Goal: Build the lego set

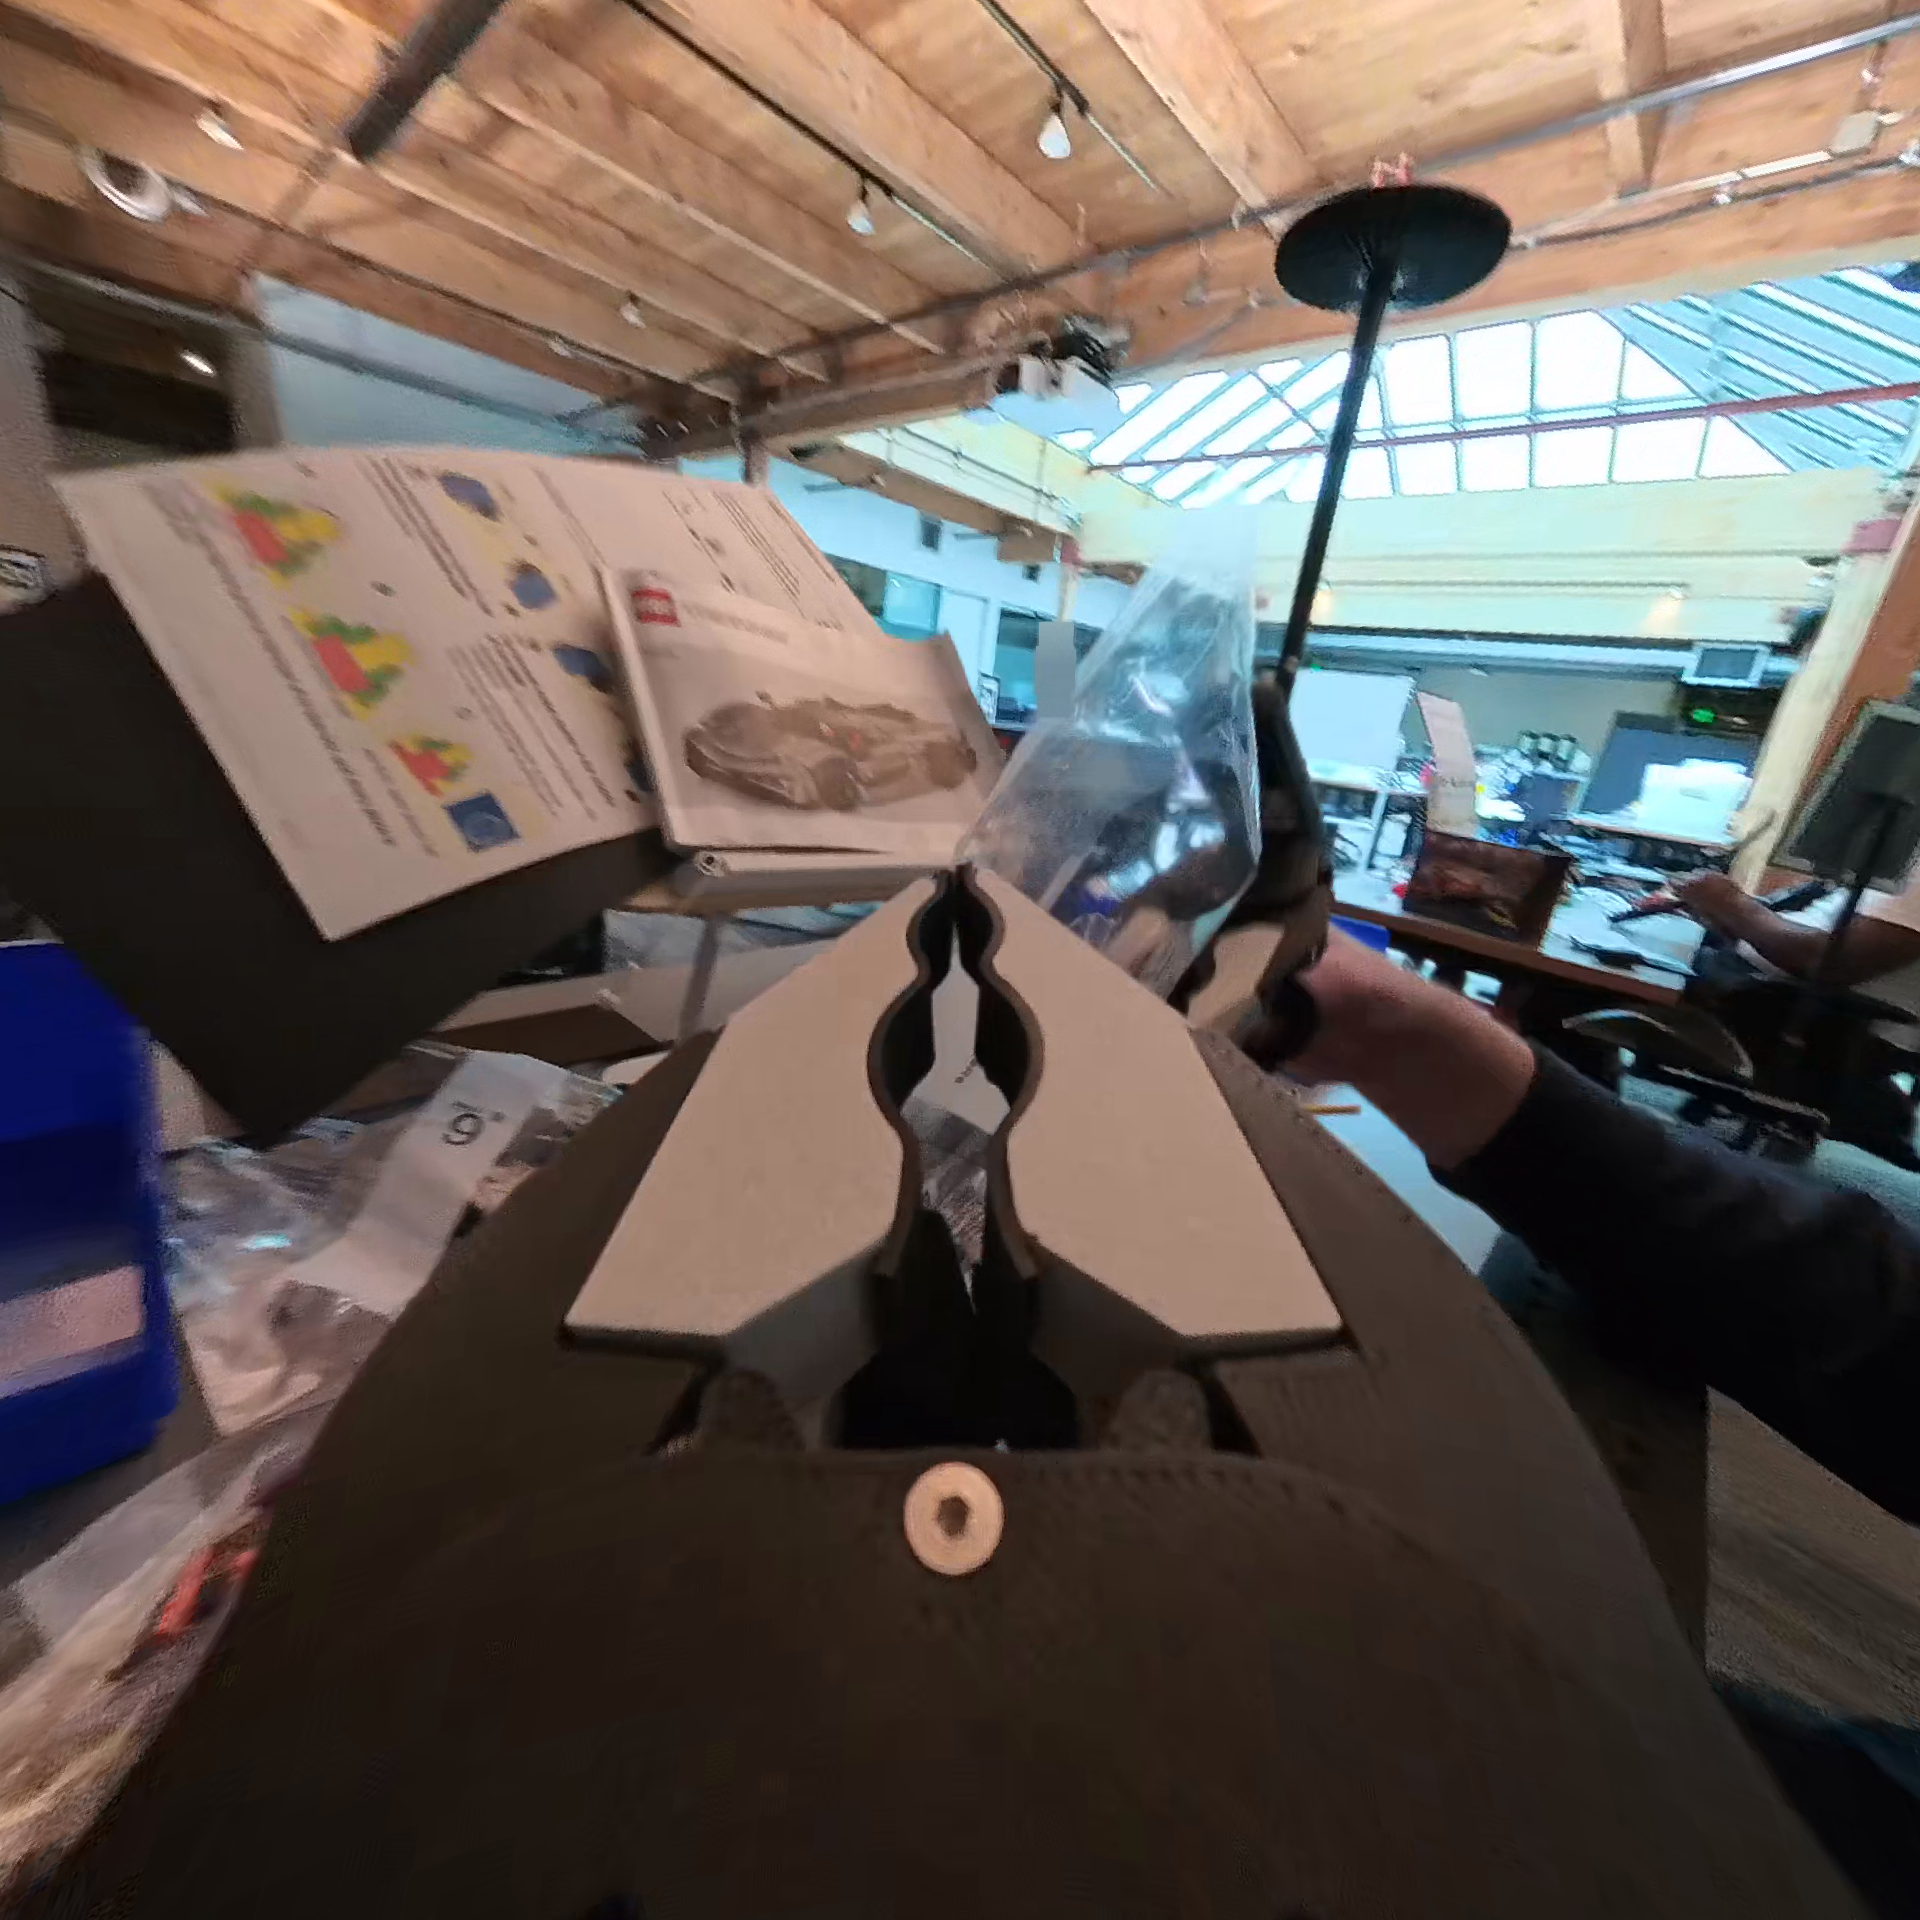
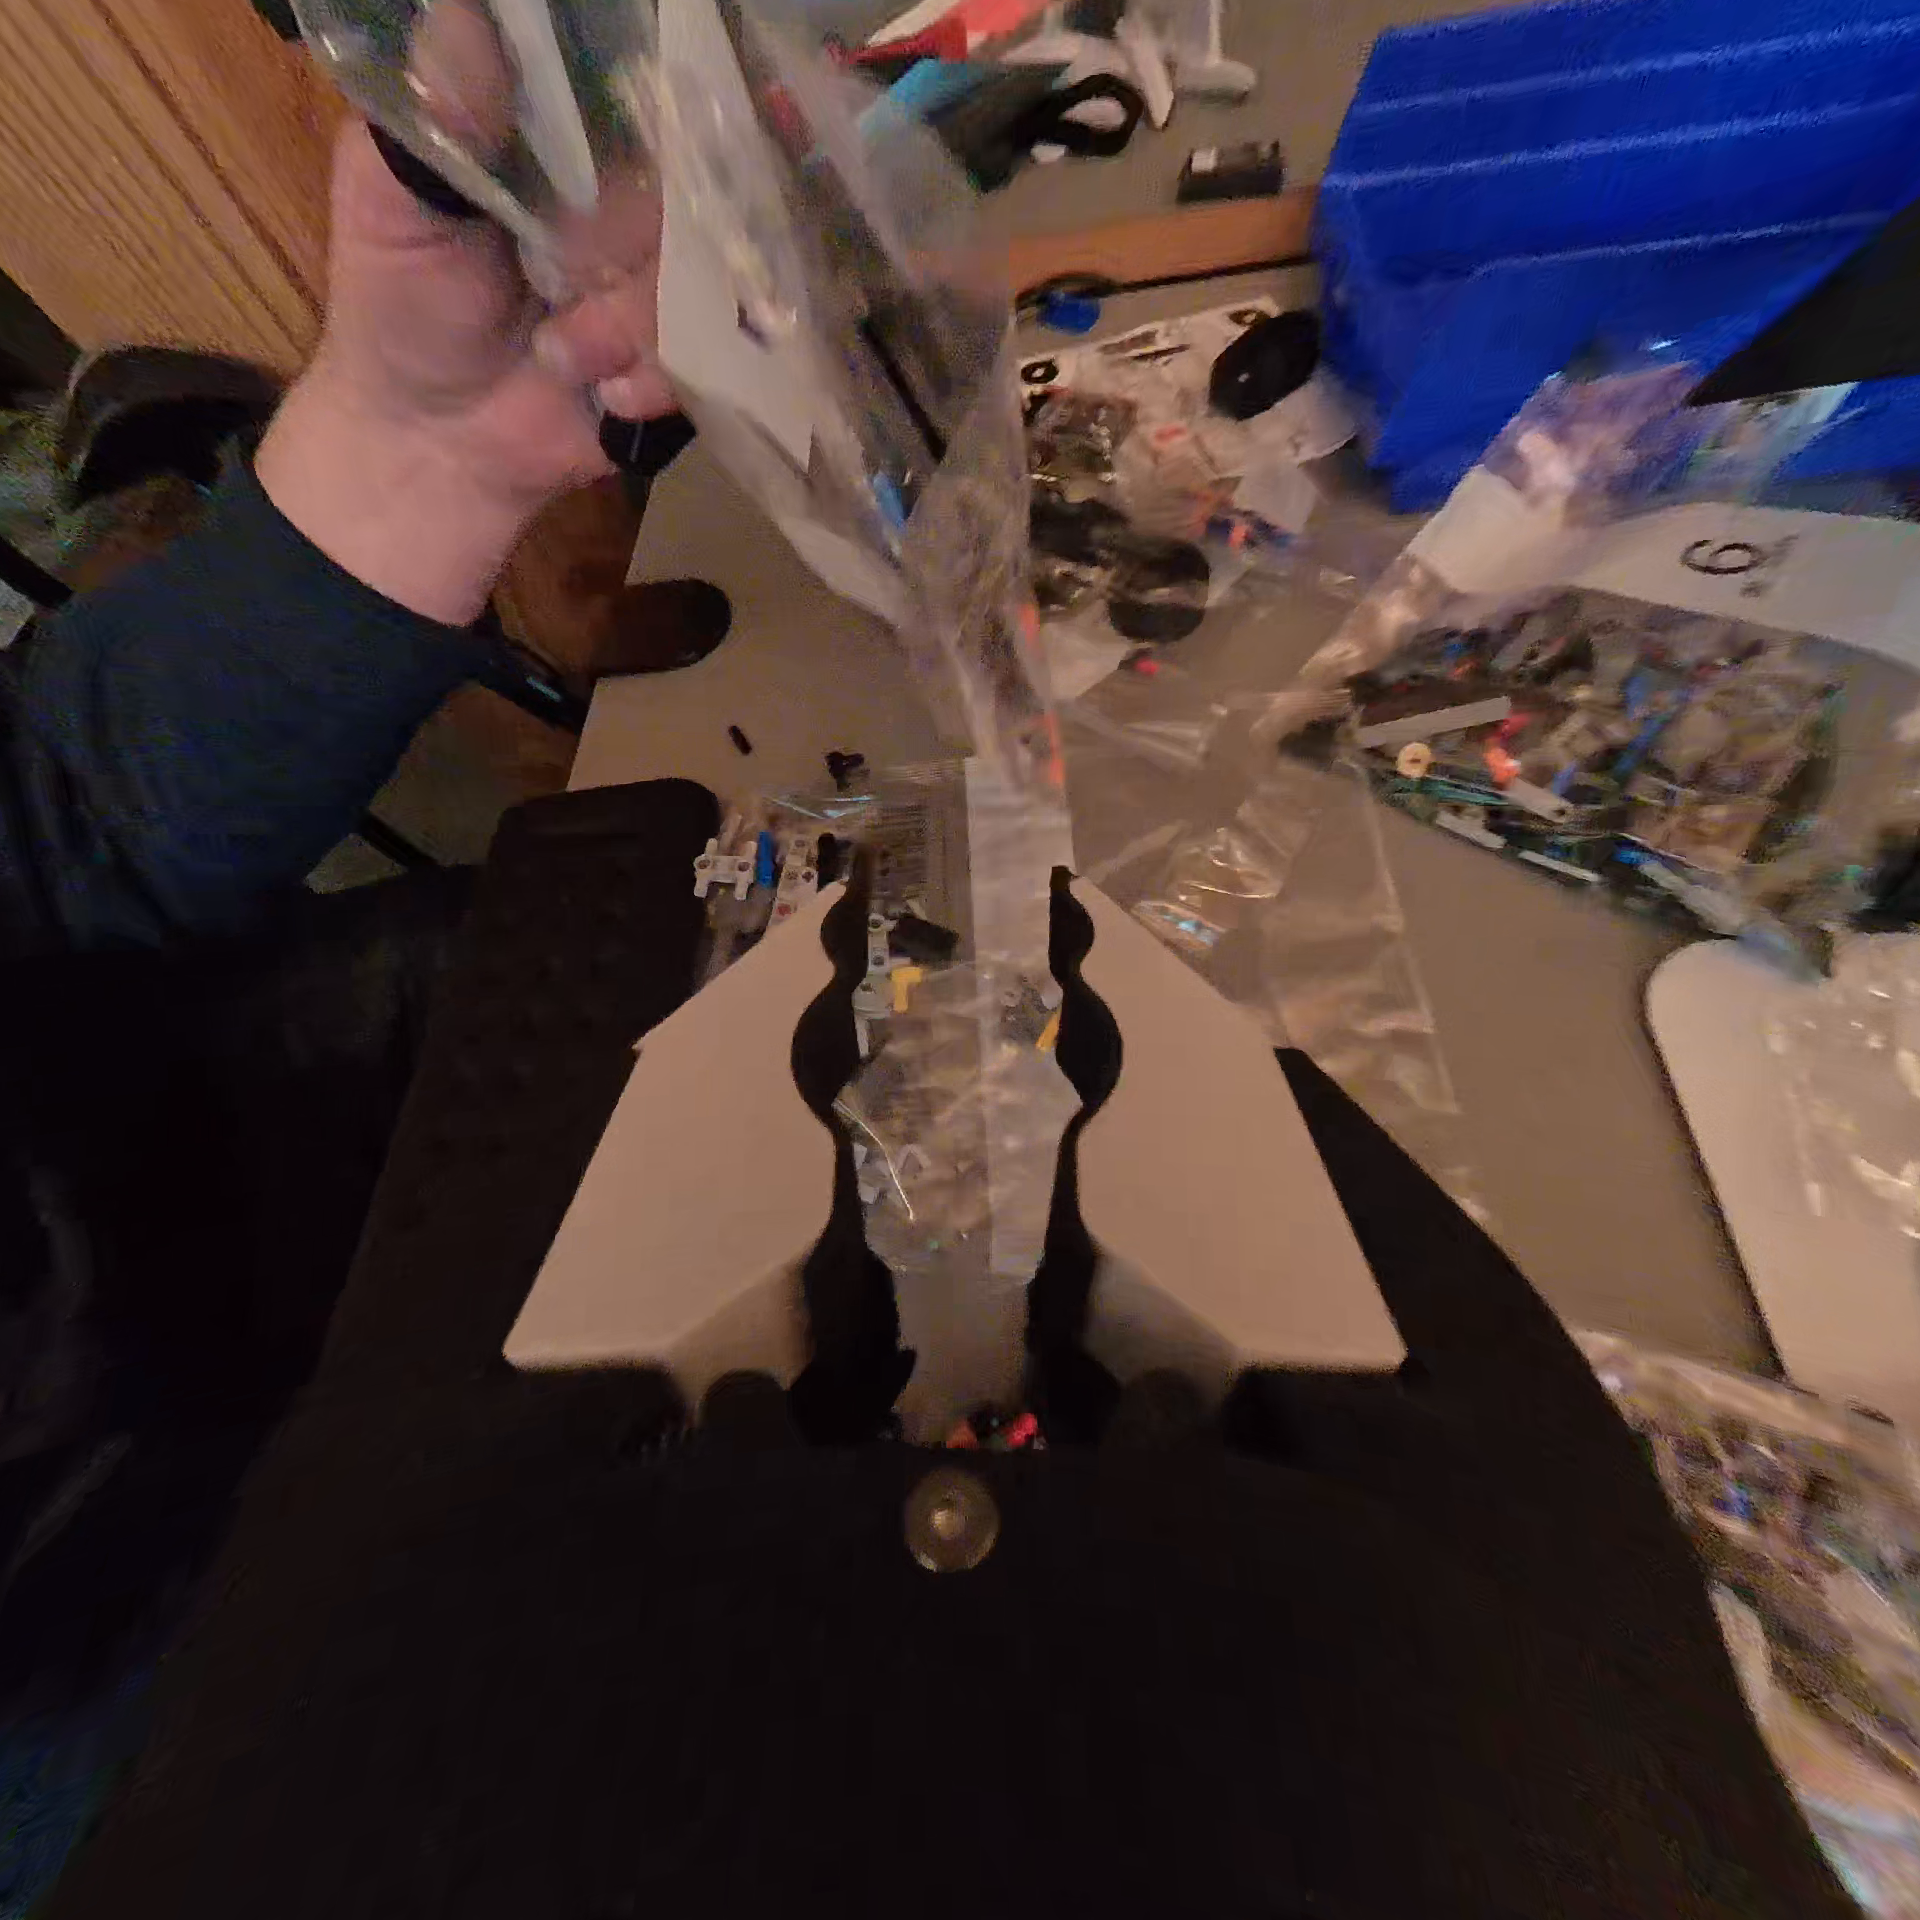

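My left gripper (image 1: 957,891) is shut, its tips pinching the lower corner of a clear plastic bag of Lego parts (image 1: 1132,748) that it holds up in the air. In the right wrist view the same bag (image 2: 831,364) hangs down from the upper left, blurred, and its lower end runs between the fingers of my right gripper (image 2: 951,888). The right gripper is open, jaws well apart, above the grey table (image 2: 1507,1091). A hand (image 2: 436,343) shows beside the bag. Small loose Lego parts (image 2: 748,862) lie just beyond the right fingertips.
Several clear bags of parts (image 2: 1610,748) cover the table, with empty bags (image 2: 1299,935) among them. Blue bins (image 2: 1610,208) stand at the back, one also in the left wrist view (image 1: 62,1195). A white tray (image 2: 1787,1143) is at right. An instruction booklet (image 1: 810,748) and a printed sheet (image 1: 343,665) are propped up. My hands' fingertips stand some 20 cm from each other.
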Motion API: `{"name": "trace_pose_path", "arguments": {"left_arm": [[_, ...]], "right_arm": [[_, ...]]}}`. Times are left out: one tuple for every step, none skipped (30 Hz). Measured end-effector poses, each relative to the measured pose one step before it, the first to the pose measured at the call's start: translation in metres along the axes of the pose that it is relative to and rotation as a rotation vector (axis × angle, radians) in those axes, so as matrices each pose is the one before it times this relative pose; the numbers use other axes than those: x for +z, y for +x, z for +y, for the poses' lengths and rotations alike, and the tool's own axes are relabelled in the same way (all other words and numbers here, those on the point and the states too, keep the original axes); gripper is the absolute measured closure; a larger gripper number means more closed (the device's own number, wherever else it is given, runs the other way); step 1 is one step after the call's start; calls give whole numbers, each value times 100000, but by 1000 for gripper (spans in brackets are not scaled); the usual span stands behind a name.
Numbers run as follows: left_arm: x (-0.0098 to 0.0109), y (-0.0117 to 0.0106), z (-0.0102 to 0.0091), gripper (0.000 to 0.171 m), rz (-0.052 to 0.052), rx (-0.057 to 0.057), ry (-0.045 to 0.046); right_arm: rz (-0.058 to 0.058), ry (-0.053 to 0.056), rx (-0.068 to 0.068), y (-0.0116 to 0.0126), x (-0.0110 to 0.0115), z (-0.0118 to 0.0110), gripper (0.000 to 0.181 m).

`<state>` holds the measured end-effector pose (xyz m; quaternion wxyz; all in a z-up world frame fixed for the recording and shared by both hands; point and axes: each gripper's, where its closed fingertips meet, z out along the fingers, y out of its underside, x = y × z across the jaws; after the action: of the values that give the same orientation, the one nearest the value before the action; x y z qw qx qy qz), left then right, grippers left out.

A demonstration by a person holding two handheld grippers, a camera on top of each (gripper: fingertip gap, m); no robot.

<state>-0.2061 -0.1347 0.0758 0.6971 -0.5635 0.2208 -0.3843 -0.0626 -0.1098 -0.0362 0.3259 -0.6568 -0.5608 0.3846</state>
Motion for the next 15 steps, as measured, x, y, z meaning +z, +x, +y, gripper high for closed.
{"name": "trace_pose_path", "arguments": {"left_arm": [[-796, -170, -686, 171, -1870, 689, 1961], [-767, -279, -611, 171, -2586, 820, 1895], [-733, -307, -523, 171, -2502, 701, 1813], [-671, -103, -414, 171, -917, 69, 1460], [-608, -52, -271, 171, -383, -341, 865], [-598, -221, -233, 171, -1810, 219, 882], [-582, -285, -222, 171, -2101, 38, 921], [-525, -180, -130, 171, -1094, -568, 464], [-487, -157, -53, 171, -723, -603, -31], [-486, -322, -38, 171, -1857, -92, -15], [-463, -326, -43, 171, -1675, -239, 156], [-428, -205, -27, 171, -597, -597, 73], [-408, -240, -89, 171, -896, -191, 395], [-428, -329, -147, 171, -1474, 35, 702], [-376, -291, -136, 171, -1017, -286, 544]], "right_arm": [[-3986, -3342, -279, -897, 1748, 298, 149], [-4002, -4565, -663, -990, 2064, 345, 149], [-1390, -5268, -1352, -634, 2217, 315, 150], [-875, -4178, -2176, -631, 2218, 30, 151], [-1574, -3473, -2510, -706, 2094, -143, 154], [-1165, -3363, -1727, -489, 1867, -205, 154], [-343, -2477, -932, -210, 1608, -328, 154], [-452, -1594, -624, -108, 1360, -394, 155], [-323, -2743, -421, -26, 1118, -184, 155], [1191, -3133, -775, 199, 906, -50, 155], [1669, -2754, -1040, 255, 792, 18, 156], [546, -3313, -645, 102, 769, 229, 155], [369, -2938, -421, 69, 679, 263, 155], [2391, -3009, 40, 365, 543, 351, 156], [3507, -4299, -149, 513, 442, 518, 156]]}}
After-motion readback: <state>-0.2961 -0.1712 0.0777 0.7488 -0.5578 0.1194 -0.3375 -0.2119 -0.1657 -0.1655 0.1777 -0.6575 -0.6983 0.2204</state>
